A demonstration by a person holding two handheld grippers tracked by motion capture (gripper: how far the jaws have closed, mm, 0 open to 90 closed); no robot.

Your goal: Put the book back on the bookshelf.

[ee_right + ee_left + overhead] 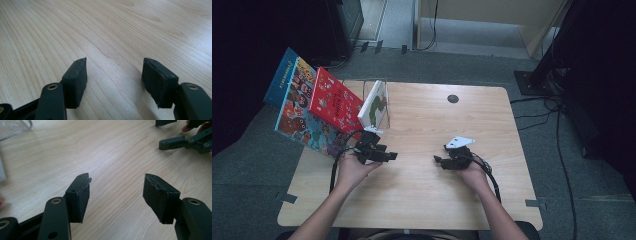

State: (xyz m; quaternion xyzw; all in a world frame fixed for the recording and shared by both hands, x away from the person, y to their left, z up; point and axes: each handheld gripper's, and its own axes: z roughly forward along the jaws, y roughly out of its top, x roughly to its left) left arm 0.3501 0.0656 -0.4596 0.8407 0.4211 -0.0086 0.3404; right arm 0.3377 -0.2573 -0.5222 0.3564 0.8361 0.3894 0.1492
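Black grippers (414, 157), pale wood-grain table (432, 115), red book (334, 100) with white specks

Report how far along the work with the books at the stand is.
Looks done: three books lean at the table's left rear, the blue book, the red book and the white book in the clear stand.
In hand: nothing. The left claw and the right claw are open above bare wood.
Left: I see no loose book, so it may be about finished.
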